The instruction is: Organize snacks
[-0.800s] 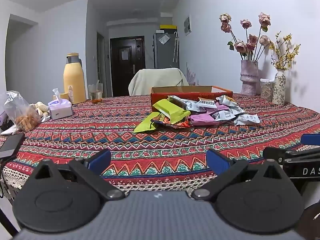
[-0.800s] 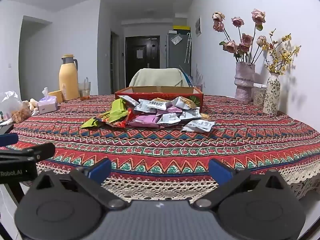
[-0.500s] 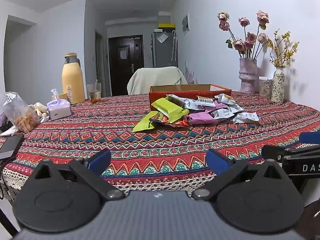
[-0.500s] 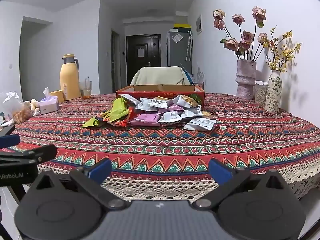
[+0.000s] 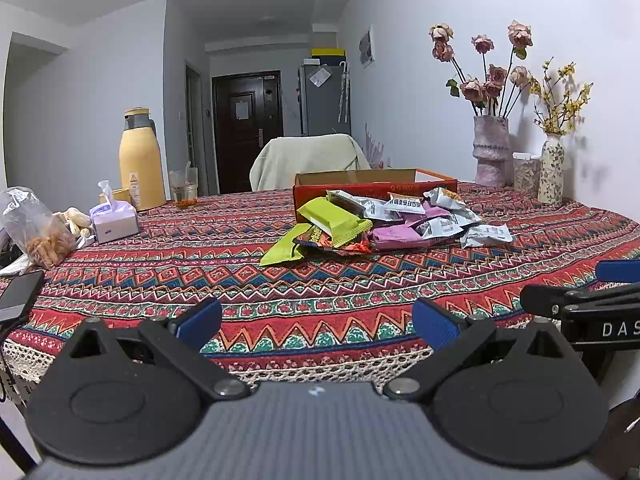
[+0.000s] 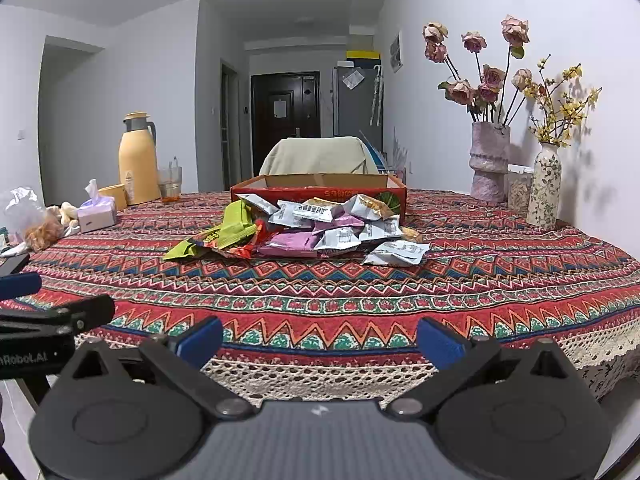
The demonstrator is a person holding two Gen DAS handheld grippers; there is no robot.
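A round table [image 5: 400, 280] under a red patterned cloth fills both views, its lace hem hanging over the near edge. Toward the far side sits a shallow red cardboard box [image 6: 320, 191], open at the top, its long side running left to right across the right wrist view; from the left wrist view it appears a little turned, the right end farther back. Heaped against the box's near wall, touching it and spilling onto the cloth, lies the pile of snacks [image 6: 312, 228]: silver, purple, orange and green packets, the pile stretched left to right along the box. A large green packet [image 5: 334, 220] rests tilted on the left end of the pile, its long axis slanting from the box toward the near right. A flat green wrapper [image 5: 282, 246] at the pile's left edge points toward the near left. A silver packet [image 6: 398, 252] lies at the near right edge. The left gripper [image 5: 316, 322] and the right gripper [image 6: 320, 340] hang at the near edge of the table, well apart from the snacks, each with its blue-padded jaws spread wide and nothing between them.
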